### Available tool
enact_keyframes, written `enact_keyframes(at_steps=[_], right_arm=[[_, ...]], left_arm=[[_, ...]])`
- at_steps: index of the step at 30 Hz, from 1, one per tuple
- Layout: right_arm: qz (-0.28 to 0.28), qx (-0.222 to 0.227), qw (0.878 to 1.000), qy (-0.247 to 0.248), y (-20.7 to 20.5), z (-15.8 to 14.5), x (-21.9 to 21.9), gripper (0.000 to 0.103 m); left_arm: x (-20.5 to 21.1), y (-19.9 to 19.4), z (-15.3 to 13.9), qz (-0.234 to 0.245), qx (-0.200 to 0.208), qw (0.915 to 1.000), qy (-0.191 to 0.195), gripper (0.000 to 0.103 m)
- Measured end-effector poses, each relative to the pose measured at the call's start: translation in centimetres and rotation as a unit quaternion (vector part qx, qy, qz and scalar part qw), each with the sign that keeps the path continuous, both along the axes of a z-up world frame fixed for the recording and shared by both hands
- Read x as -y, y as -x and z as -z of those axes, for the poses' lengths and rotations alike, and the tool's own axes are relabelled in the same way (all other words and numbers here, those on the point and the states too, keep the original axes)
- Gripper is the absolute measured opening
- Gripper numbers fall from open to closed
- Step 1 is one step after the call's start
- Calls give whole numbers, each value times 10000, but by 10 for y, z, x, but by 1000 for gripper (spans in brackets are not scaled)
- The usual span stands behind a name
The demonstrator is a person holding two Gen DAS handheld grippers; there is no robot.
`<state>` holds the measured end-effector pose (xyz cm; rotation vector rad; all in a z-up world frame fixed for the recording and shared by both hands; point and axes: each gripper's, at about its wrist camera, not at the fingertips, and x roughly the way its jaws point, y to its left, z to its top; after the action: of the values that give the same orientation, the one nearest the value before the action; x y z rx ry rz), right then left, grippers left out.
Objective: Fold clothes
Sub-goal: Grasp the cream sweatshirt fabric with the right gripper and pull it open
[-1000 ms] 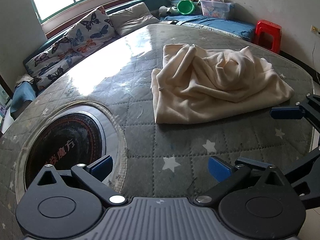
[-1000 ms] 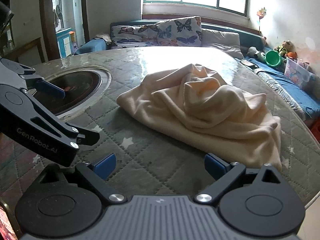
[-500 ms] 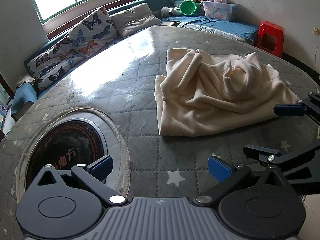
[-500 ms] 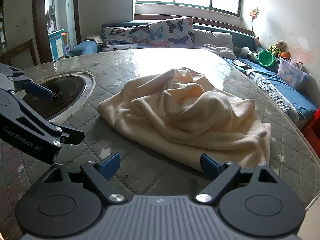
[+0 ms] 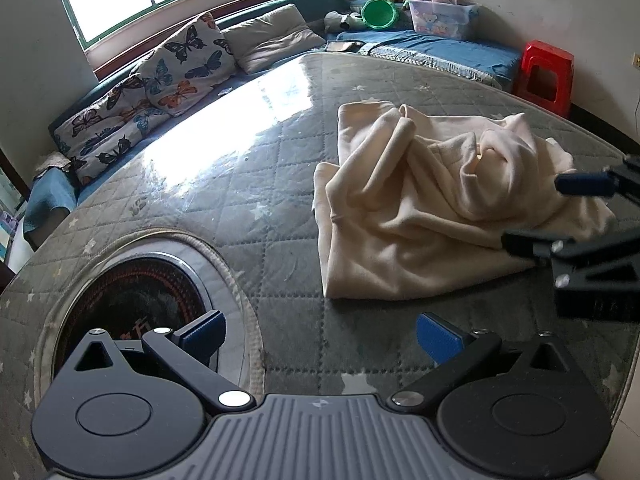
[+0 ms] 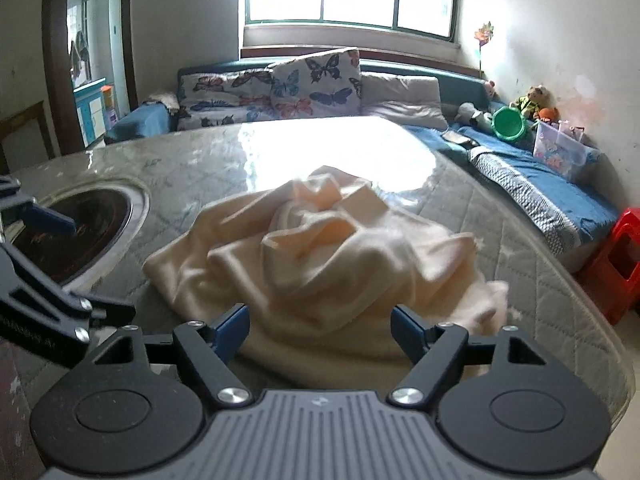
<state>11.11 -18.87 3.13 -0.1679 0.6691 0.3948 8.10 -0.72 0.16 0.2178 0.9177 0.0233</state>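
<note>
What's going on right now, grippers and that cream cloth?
Left gripper open, empty. Right gripper jaws closing over near edge of cream garment, nothing pinched yet. Garment crumpled on quilted table. Nothing in the way.

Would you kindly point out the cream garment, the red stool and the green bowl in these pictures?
cream garment (image 5: 432, 216), left wrist view, on its crumpled middle folds.
red stool (image 5: 545, 68), left wrist view, on its front face below the seat.
green bowl (image 6: 509, 123), right wrist view, on its inner hollow.
</note>
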Motion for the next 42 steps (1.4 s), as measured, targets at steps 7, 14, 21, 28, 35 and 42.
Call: enact_keyframes(at_steps=[7,14,21,28,35,42], right_arm=[[-65,269,9994,-194,-15,-18,-2,68],[-234,21,9992,-320,-39,-15,-20,57],[-277,-259,9989,-266,-50,-1,-29,42],[-317,-367,9985,-265,-48,6,-28,27],[-425,-271,9980,-382,-37,3,-25,9],[-747,-130,9953,-603,-11,-6,-23,6]], left_arm=[[2,-4,1,-14,-28,10000,16,103],[1,-5,2,-34,-48,10000,8,103],[3,-6,2,-25,-54,10000,1,103],[5,-8,3,-7,-63,10000,1,103],[5,-9,4,-6,-66,10000,-18,103],[0,-5,3,8,4,10000,-60,103]])
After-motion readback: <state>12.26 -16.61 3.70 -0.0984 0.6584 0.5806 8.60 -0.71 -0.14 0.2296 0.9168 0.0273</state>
